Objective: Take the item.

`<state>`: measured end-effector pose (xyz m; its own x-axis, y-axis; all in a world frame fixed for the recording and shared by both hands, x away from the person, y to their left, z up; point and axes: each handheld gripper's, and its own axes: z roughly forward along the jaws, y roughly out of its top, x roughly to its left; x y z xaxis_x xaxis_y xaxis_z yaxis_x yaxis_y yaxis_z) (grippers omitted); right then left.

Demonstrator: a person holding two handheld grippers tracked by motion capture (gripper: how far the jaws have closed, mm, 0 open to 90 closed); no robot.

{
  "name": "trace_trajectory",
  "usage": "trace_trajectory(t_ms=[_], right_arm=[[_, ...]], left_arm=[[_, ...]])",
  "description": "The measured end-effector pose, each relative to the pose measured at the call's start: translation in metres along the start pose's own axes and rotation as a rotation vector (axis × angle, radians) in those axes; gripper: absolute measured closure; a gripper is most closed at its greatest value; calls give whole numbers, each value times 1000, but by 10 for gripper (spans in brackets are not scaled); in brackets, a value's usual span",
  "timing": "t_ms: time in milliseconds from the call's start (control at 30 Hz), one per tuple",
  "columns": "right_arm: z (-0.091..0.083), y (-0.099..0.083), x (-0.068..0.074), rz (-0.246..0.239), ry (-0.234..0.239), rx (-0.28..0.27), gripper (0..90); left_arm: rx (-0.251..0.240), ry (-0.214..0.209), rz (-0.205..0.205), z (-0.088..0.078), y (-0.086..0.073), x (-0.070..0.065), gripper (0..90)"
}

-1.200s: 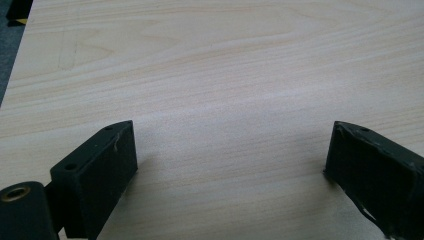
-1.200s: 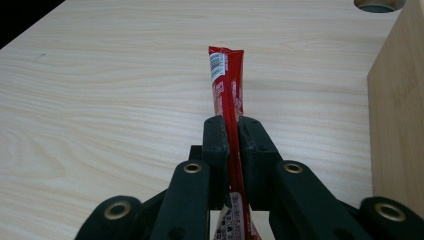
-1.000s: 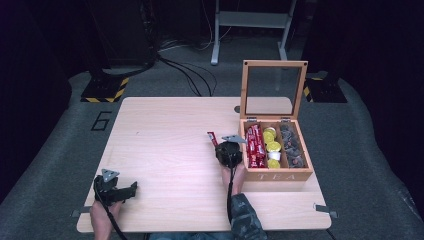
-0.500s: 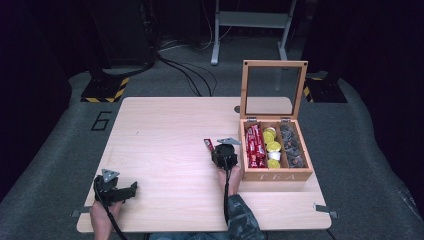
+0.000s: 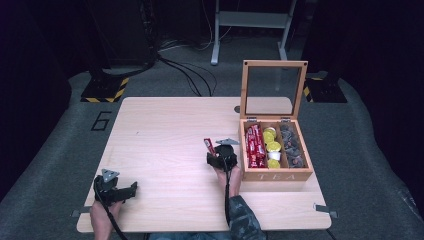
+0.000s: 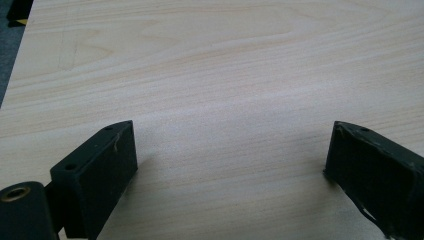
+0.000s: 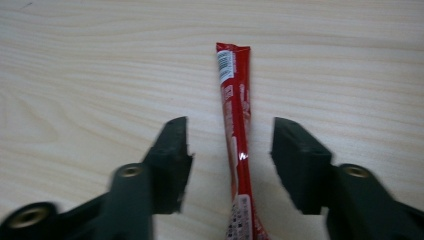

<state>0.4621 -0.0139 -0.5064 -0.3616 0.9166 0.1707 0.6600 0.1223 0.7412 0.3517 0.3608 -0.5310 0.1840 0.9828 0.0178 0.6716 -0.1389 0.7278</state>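
Left gripper (image 5: 131,190): you hold it low at the near left corner of the table (image 5: 165,130); its jaws stand spread wide over bare wood, pinching nothing.
Right gripper (image 7: 231,150): you hold it near the table's middle, just left of the tea box (image 5: 276,172); its jaws are spread, one on each side of the red packet (image 7: 235,100), with a gap at each side.
Red packet: long and thin, lying flat on the table between your right gripper's jaws, its far end reaching past the fingertips.
Tea box: lid upright; red packets, yellow cups and dark items in separate compartments.
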Motion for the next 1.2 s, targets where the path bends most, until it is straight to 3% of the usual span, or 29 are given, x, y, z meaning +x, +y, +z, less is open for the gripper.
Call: trace_trajectory(t_ms=[33,67,167,200,433,600,833,933,1200], right_arm=[[-3,0,2,-5,8,10,348],[-8,0,3,-41,29,10,276],[-14,1,5,-53,54,11,229],[-21,1,7,-87,92,3,188],[-39,-2,11,-123,182,12,122],[-51,-13,14,-187,242,32,59],[-59,-30,12,-211,287,58,11],[-63,-39,12,-235,276,67,5],[-77,-67,2,-232,266,82,0]], left_arm=[[0,0,0,0,0,0,61],[0,0,-1,0,0,0,61],[0,0,1,0,0,0,61],[-3,1,-4,0,0,0,61],[-5,1,-6,0,0,0,61],[-5,1,-6,0,0,0,61],[-5,1,-6,0,0,0,61],[-6,1,-6,0,0,-1,61],[-5,1,-6,0,0,0,61]])
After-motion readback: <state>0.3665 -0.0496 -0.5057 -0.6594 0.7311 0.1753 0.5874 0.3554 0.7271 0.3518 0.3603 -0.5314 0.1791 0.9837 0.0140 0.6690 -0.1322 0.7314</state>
